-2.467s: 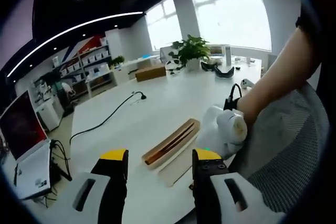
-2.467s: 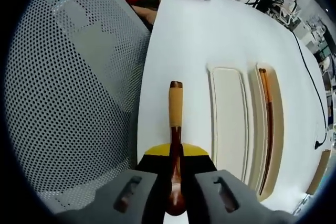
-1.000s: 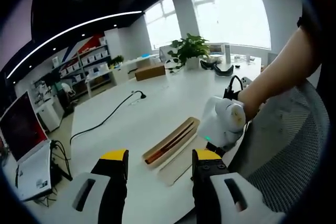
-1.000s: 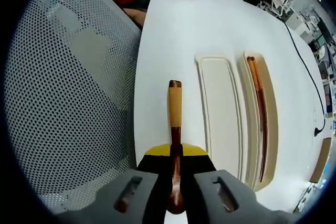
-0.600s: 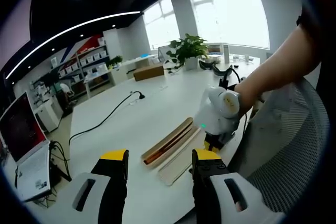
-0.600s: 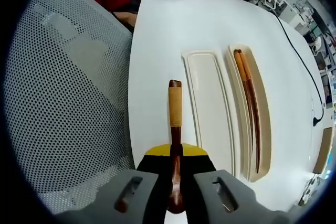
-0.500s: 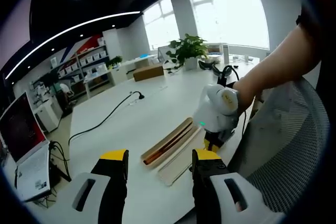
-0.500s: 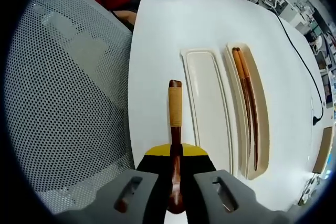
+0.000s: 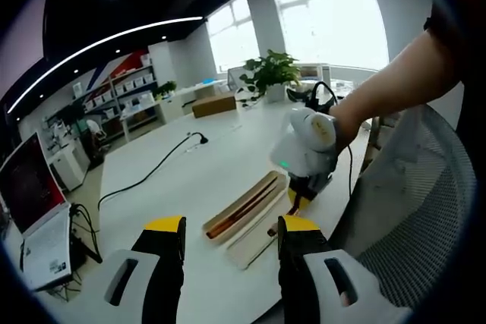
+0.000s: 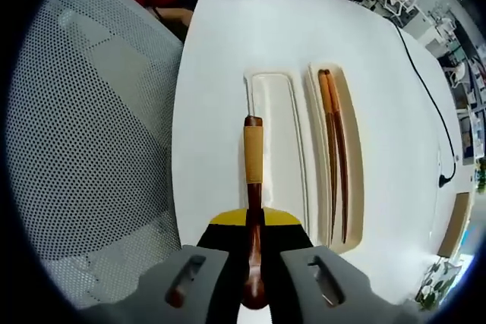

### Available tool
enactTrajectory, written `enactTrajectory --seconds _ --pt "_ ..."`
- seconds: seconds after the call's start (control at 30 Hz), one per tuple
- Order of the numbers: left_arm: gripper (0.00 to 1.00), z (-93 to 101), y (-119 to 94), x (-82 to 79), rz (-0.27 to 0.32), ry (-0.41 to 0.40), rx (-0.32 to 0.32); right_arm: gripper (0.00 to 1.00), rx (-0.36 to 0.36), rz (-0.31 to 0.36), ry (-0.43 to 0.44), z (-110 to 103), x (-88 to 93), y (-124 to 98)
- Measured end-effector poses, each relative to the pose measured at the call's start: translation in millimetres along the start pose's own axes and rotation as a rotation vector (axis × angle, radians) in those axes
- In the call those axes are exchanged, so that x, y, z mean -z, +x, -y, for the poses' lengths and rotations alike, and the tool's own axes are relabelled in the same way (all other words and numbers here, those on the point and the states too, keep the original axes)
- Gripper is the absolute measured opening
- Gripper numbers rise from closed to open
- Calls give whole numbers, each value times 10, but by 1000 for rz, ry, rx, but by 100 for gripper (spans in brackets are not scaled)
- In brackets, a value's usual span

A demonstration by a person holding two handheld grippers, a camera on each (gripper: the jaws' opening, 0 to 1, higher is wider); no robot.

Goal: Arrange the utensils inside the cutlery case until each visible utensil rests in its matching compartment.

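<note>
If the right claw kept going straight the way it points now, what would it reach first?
Probably the empty compartment of the cutlery case: the utensil held in the right claw already has its tip near that rim, though height above it is unclear.

Right claw is clamped shut, held aloft; left claw gapes apart.

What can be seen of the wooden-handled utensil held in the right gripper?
The dark brown wooden utensil with a tan wrapped band is clamped between the jaws of the right gripper, pointing straight ahead. Its far tip is dark. It hangs above the white table, its tip near the empty compartment of the cream cutlery case. Its working end is hidden.
</note>
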State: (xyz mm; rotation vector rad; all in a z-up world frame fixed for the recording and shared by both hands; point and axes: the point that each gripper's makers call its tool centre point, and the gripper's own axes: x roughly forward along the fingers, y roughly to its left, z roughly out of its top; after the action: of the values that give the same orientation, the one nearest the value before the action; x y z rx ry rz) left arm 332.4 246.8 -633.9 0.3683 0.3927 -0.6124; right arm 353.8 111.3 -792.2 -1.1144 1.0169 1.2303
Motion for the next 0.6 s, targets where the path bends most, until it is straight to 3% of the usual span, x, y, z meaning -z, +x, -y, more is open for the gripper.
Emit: enactTrajectory --seconds 0.1,0.2,0.37,0.6 --pt "50 -15 -6 -12 5 -1 -9 0 6 -15 -19 53 8 -19" --pt "50 -35 -19 -24 -11 80 -45 0 12 -24 -31 127 -6 -41" --pt "50 -48 -15 -10 11 -24 -15 0 24 -24 -34 239 -51 -65" --pt "50 -7 0 13 -3 -13 -1 0 36 -21 -48 359 -115 -75"
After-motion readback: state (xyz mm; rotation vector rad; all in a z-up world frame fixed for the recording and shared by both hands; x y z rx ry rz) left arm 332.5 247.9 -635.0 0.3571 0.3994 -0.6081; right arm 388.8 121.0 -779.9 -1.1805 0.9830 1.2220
